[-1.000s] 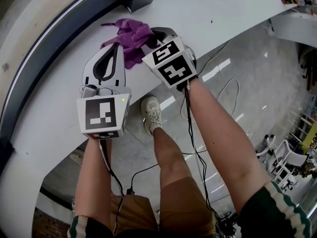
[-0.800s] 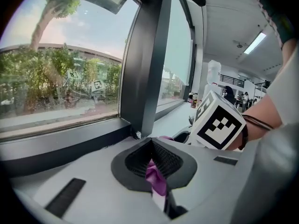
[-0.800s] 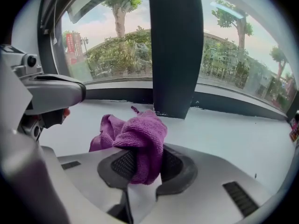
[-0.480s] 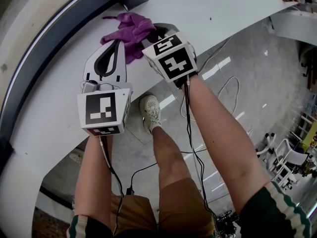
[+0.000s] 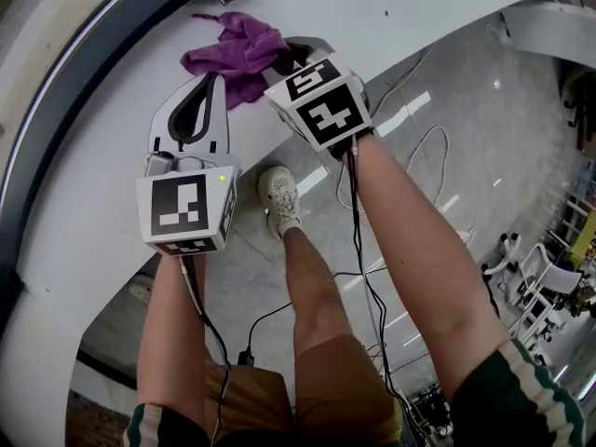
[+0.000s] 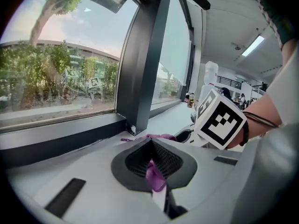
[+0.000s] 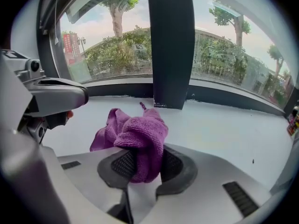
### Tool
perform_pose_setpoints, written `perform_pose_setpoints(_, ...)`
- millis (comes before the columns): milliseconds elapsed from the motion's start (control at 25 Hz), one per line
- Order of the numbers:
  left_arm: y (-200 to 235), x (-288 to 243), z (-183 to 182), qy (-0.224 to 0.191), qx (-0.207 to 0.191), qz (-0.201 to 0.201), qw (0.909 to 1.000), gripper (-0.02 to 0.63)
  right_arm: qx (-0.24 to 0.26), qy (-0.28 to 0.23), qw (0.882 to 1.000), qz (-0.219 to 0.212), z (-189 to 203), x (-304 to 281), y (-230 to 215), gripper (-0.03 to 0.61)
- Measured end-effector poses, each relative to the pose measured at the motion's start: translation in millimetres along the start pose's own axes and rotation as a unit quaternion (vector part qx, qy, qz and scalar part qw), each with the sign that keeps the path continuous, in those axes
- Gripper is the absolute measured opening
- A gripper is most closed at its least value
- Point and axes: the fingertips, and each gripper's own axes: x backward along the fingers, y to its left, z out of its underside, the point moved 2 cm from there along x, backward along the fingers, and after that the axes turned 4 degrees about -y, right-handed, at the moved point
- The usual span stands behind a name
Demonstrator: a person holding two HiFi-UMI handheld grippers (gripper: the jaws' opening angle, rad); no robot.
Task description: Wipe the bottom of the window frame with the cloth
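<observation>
Sill (image 5: 391, 7) carries purple cloth (image 5: 233, 49) near its far edge, just short of the dark window frame (image 7: 117, 88) bottom; no contact seen. R gripper (image 7: 142, 160) clamps a thick bunch and L gripper (image 6: 152, 164) nips a small fold, prob. to drag cloth along the frame. Vs 1 s ago: cloth and both grippers sit nearer frame.

Cloth (image 5: 235, 52): purple, terry-like, crumpled in loose heap on white sill (image 5: 372, 7). One thick fold bunched between jaws of right gripper (image 7: 141, 160), which are clamped on it. Rest spills forward and left over sill. Thin purple corner pinched in left gripper (image 6: 152, 164).
Frame (image 7: 117, 88): dark bottom rail along sill's far edge, dark upright post (image 7: 170, 45) rising from it. Cloth near post foot, not on rail.
</observation>
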Motion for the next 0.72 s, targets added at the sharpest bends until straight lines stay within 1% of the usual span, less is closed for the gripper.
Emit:
perform_pose_setpoints(240, 1, 9, -7, 0.002, 0.000, 0.007, 1.0000, 0.009, -0.005, 0.006, 1.000, 0.002, 2, 15, 7, 0.110)
perform_pose_setpoints(400, 10, 12, -13, 0.004, 0.000, 0.002, 1.0000, 0.009, -0.008, 0.006, 1.000, 0.000, -1, 16, 9, 0.110)
perform_pose_setpoints(560, 18, 12, -20, 0.002, 0.009, -0.003, 1.0000, 0.009, -0.009, 0.014, 1.000, 0.000, -1, 20, 10, 0.110)
perform_pose_setpoints(720, 10, 21, -12, 0.001, 0.001, -0.007, 1.0000, 0.009, -0.011, 0.015, 1.000, 0.001, 15, 28, 16, 0.110)
